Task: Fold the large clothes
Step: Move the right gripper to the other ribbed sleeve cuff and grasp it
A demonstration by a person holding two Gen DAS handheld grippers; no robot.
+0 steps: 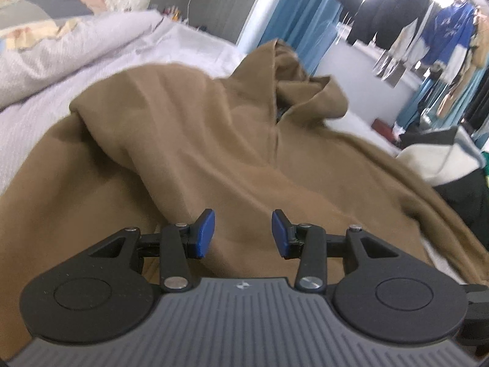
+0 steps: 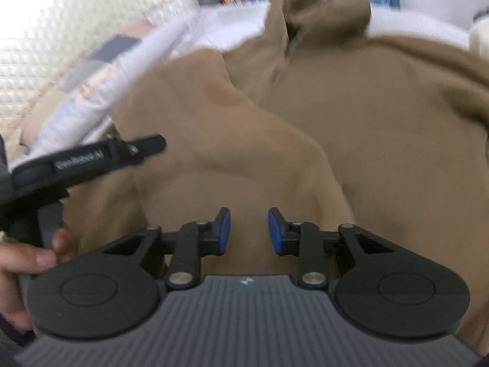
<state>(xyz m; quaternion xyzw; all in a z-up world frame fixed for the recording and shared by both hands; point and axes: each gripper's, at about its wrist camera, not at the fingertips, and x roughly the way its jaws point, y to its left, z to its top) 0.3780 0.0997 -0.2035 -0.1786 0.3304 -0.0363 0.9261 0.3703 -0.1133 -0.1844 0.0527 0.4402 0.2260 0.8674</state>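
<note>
A large brown hoodie lies spread on a bed, its hood bunched at the far end. One sleeve is folded across the body in the right wrist view. My left gripper hovers over the hoodie's lower part, its blue pads apart with nothing between them. My right gripper also hangs above the brown hoodie, pads apart and no cloth pinched. The left gripper shows at the left of the right wrist view, held by a hand.
A white bedsheet and a patterned quilt lie left of the hoodie. More clothes are piled at the right edge of the bed. Garments hang on a rack beyond, beside blue curtains.
</note>
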